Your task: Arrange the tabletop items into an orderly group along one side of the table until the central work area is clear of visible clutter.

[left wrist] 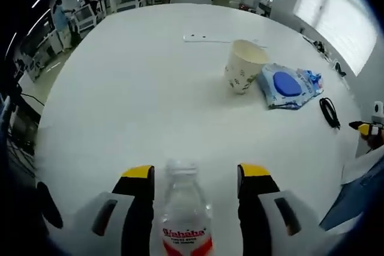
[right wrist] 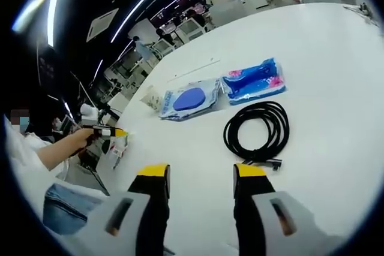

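Observation:
A clear water bottle (left wrist: 186,214) with a red and white label stands upright between the jaws of my left gripper (left wrist: 197,173), which is open with a gap on each side. Farther out on the white table (left wrist: 132,88) are a paper cup (left wrist: 245,66), a blue wipes pack (left wrist: 288,86) and a black cable (left wrist: 329,112). My right gripper (right wrist: 201,175) is open and empty, just short of the coiled black cable (right wrist: 258,130). Beyond the cable lie the wipes pack (right wrist: 191,99) and a second blue pack (right wrist: 255,81).
A thin white strip (left wrist: 207,38) lies far across the table. A person's hand (right wrist: 72,139) holds the left gripper at the table's edge, with a blue trouser leg (right wrist: 60,208) below. Desks and people fill the room behind.

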Motion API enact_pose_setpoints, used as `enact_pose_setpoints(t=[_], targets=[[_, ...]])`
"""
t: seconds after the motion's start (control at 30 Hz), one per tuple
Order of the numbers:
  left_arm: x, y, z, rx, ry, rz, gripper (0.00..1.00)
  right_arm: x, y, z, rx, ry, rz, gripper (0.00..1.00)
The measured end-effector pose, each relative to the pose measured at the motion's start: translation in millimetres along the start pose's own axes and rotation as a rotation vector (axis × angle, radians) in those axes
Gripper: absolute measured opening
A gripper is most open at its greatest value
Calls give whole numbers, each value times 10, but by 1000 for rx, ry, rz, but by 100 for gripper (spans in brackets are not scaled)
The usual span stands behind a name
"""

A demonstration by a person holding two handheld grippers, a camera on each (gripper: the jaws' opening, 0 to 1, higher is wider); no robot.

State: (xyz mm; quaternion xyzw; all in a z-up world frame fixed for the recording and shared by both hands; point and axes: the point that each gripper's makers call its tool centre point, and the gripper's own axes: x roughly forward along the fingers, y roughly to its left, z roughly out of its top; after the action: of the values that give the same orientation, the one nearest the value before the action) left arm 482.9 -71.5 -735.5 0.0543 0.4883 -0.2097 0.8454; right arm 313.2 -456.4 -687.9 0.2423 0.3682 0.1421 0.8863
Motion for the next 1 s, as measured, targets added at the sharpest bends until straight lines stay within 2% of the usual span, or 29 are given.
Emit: enact_pose_setpoints(t=[0.23,0.4,0.53,0.8,1.0], targets=[[60,59,-30,-42,6,8,48,6,-24,-7,14,1,-10,39],[126,69,-57,-37,30,1,38,7,-50,0,50,-12,-11,37],[169,118,-103,-21,48,23,29,10,-55,-3,65,-16,-10,36],[162,127,-66,-43,33,25,24,9,-77,-42,95,-17,-11,36],[57,49,-61,-30,15,10,22,3,-77,-45,111,-27,-8,35]])
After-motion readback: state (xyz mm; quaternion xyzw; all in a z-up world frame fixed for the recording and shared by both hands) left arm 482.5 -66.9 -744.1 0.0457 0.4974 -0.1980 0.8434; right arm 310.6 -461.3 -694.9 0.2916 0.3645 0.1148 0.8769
